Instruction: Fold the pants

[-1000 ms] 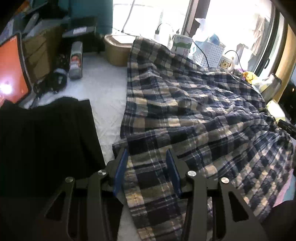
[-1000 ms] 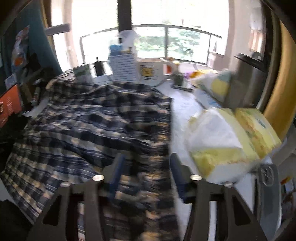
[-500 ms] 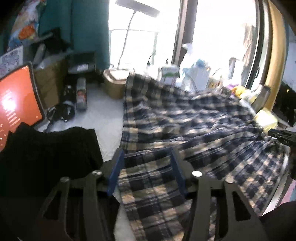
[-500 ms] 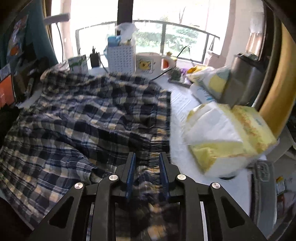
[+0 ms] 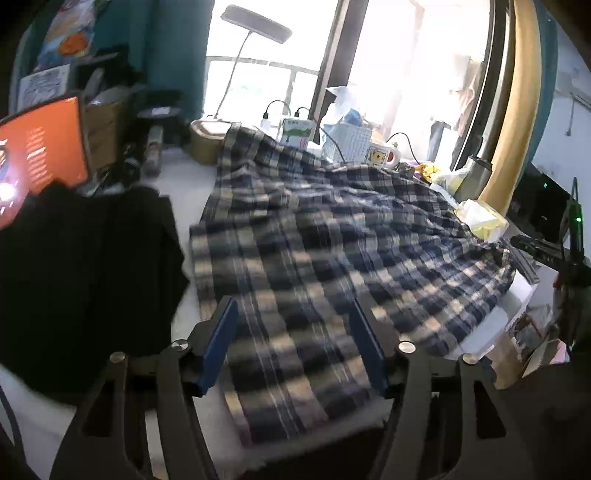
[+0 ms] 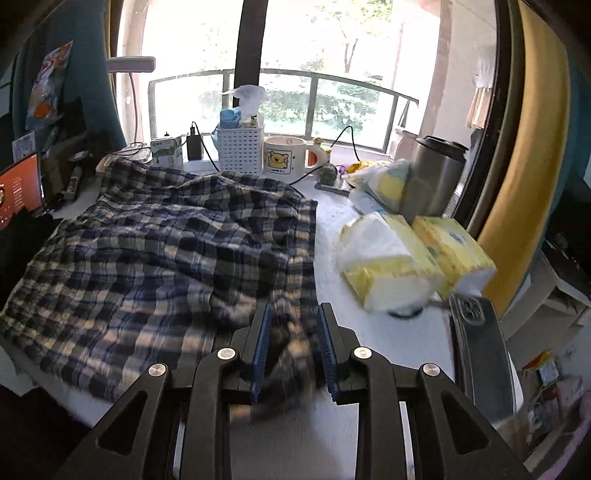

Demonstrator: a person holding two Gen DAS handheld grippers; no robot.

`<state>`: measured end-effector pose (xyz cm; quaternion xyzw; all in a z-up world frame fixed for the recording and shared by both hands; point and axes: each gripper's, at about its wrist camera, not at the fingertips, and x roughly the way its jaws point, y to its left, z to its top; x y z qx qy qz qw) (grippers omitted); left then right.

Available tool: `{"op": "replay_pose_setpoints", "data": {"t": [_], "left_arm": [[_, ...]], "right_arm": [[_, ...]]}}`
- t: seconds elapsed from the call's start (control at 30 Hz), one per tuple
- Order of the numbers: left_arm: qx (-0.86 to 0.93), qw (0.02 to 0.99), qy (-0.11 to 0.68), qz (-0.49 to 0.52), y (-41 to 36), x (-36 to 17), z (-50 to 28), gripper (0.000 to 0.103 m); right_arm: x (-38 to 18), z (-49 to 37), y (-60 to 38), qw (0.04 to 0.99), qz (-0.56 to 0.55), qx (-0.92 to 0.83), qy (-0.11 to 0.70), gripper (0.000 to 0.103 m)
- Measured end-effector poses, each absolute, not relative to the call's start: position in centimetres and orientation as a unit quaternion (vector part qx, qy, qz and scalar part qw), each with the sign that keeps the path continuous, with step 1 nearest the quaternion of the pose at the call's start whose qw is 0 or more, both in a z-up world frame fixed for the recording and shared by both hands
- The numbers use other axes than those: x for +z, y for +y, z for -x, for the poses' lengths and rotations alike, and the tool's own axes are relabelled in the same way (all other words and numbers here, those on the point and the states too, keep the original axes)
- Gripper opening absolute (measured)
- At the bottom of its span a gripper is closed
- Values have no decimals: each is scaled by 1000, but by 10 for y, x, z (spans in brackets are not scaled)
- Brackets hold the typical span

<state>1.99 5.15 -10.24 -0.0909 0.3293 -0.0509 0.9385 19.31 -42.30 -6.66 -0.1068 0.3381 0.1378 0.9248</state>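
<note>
both wrist cams low and close over bench (image 5: 177, 173), angled down toward window, sharing plaid pants (image 5: 332, 236) and mug (image 6: 282, 157)

Home setting: lived-in room, cluttered white worktop (image 6: 332, 236) against big window (image 6: 288, 92) with balcony railing, greenery outside. Far edge: cartoon-bear mug (image 6: 282, 157), white perforated basket (image 6: 240, 149), charger with cable (image 6: 194, 147), small carton (image 6: 168, 152). Right: tissue packs (image 6: 410, 258), steel tumbler (image 6: 436, 177). Far left: glowing orange screen (image 5: 40, 147), desk lamp (image 5: 255, 27), teal curtain (image 5: 173, 55). Plaid pants (image 6: 166, 251) spread over worktop.
</note>
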Motion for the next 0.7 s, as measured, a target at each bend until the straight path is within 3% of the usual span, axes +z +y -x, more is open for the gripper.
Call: {"op": "replay_pose_setpoints", "data": {"t": [0.17, 0.23, 0.27, 0.3, 0.7], "left_arm": [[-51, 935, 345, 60, 31, -116, 7, 68], [-50, 936, 347, 43, 25, -120, 14, 71], [-50, 936, 346, 29, 22, -123, 17, 71], [-48, 938, 343, 8, 18, -125, 19, 71], [-25, 931, 359, -59, 16, -143, 18, 72]], "right_arm": [[-74, -161, -439, 925, 112, 135, 337, 31], [-79, -152, -444, 925, 117, 134, 336, 52], [-82, -147, -447, 925, 119, 135, 336, 68], [-85, -144, -449, 924, 120, 134, 336, 72], [-129, -143, -452, 916, 146, 113, 356, 72]]}}
